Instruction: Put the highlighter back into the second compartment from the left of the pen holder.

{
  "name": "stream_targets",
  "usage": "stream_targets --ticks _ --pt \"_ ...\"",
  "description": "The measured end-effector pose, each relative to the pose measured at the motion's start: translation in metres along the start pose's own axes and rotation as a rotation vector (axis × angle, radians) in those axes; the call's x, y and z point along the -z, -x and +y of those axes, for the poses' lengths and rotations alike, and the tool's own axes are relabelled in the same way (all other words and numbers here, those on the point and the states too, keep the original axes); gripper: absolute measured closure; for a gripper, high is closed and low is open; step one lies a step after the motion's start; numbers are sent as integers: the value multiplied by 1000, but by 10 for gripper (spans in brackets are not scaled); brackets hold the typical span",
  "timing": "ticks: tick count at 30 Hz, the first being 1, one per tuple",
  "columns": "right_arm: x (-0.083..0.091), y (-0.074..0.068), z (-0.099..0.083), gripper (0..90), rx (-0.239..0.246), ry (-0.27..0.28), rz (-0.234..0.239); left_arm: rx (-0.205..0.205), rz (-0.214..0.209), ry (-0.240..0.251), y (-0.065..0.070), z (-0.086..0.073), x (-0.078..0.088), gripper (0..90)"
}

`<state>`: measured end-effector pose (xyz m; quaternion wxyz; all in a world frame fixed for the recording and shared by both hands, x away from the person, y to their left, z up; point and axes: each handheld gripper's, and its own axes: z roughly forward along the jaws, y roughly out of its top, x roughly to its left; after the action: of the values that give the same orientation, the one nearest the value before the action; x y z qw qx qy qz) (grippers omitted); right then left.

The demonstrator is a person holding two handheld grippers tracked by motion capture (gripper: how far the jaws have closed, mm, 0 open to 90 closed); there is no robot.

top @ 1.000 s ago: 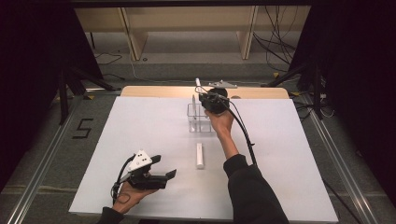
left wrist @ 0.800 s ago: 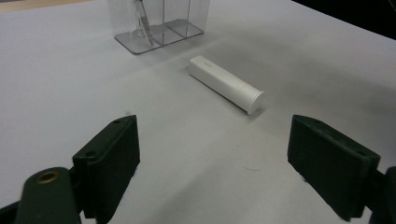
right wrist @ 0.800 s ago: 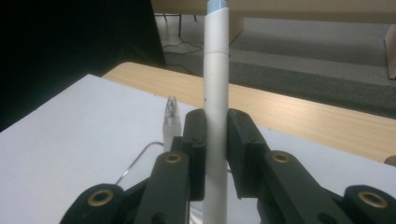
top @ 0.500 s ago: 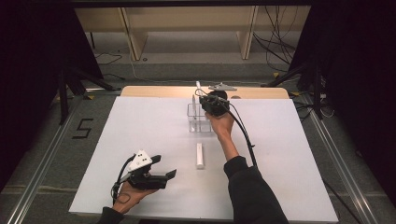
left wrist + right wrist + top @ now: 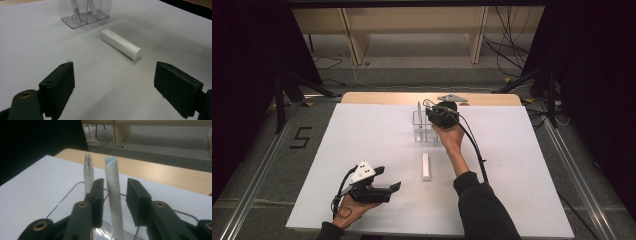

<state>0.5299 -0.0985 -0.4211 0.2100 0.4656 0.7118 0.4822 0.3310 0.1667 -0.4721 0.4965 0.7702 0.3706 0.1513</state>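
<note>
Over the clear organizer [image 5: 424, 127] near the far edge of the white board [image 5: 362, 135], the right gripper [image 5: 439, 116] is seen with its jaws parted around a slim white stick with a slanted blue-edged tip [image 5: 113, 195]. In the right gripper view a gap is visible on either side of the stick, so no pad presses on it, and the jaws have just been opening. The stick is stood upright in the organizer, its lower end inside the clear walls. Just beside it, past the left-hand jaw in that view, a frosted pen with a clear pointed cap [image 5: 88, 173] is also stood upright in the organizer.

Toward the middle of the board, apart from the organizer on its near side, a white capped tube [image 5: 426, 166] is laid flat, its length running from the near edge to the far edge.

Near the board's near left corner, the left gripper [image 5: 387, 187] is held low in the person's left hand, jaws spread wide with nothing between them. In the left gripper view it is aimed across the bare board toward the tube [image 5: 121, 44], with the organizer [image 5: 85, 12] behind it.
</note>
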Motion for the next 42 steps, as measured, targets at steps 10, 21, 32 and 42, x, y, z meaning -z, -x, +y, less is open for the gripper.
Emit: stream_targets --ticks 10,21,32,42 --pt "18 -1 9 503 -21 43 50 1 2 -1 0 0 0 165" --pt "38 2 10 418 -7 27 66 3 4 -3 0 0 -1 165" --pt "59 1 1 364 8 15 88 6 16 -12 -1 -1 -1 165" --pt "87 7 -20 321 46 4 86 13 27 -22 -2 -1 -2 165"
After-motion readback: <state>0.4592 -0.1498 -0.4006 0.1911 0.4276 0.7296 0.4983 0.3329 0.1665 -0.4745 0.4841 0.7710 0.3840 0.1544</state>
